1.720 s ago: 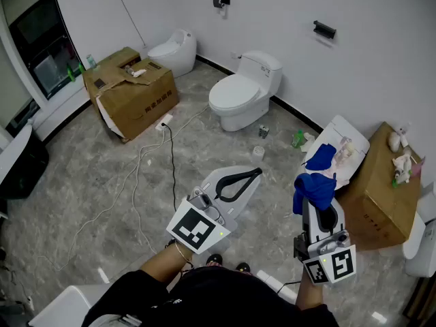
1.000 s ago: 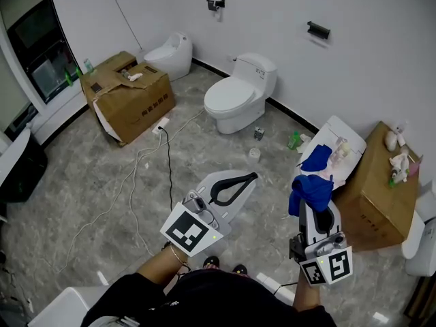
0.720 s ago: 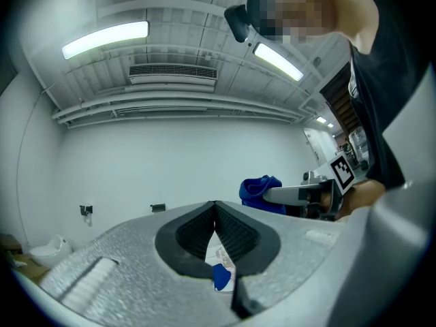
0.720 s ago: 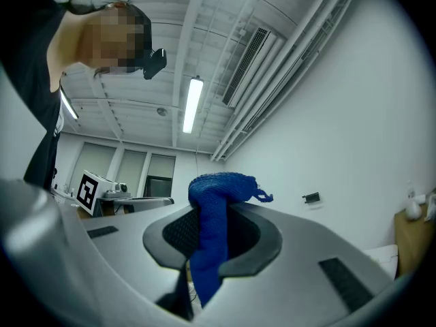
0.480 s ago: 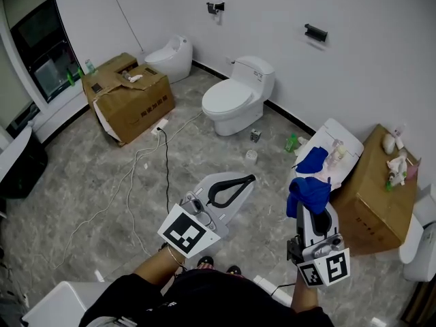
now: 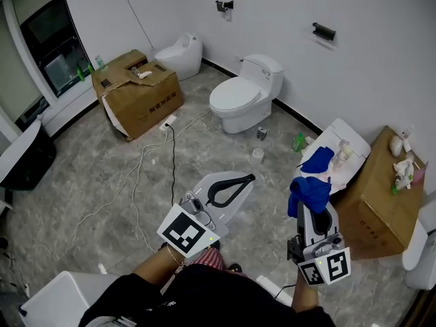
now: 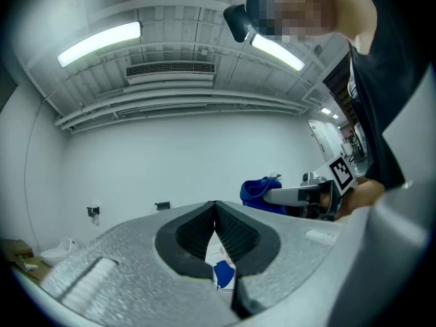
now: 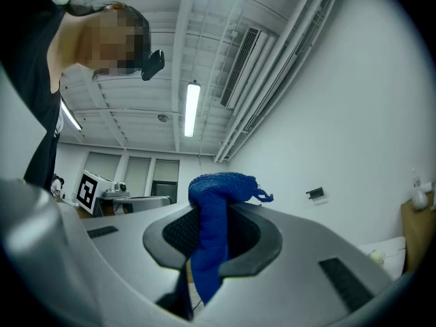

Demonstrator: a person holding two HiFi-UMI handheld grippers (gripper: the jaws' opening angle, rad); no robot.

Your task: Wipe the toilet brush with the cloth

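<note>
1 toilet [image 6: 245, 90] and 1 cardboard box [image 6: 139, 90] stand at the floor's far edge. Right gripper [image 6: 313, 208] clamps a crumpled blue cloth [image 6: 310, 189]; left gripper [image 6: 251, 178] jaws closed, empty.

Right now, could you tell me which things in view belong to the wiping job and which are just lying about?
Job: blue cloth, clamped in the right tongs; toilet brush not visible.
Lying about: white toilet, cardboard box, floor cable, second blue cloth.

Two grippers held out ahead, side by side.
Left gripper [image 6: 249, 178] jaws pressed together, empty; right gripper [image 6: 312, 203] jaws clamped on a blue cloth [image 6: 310, 188].
</note>
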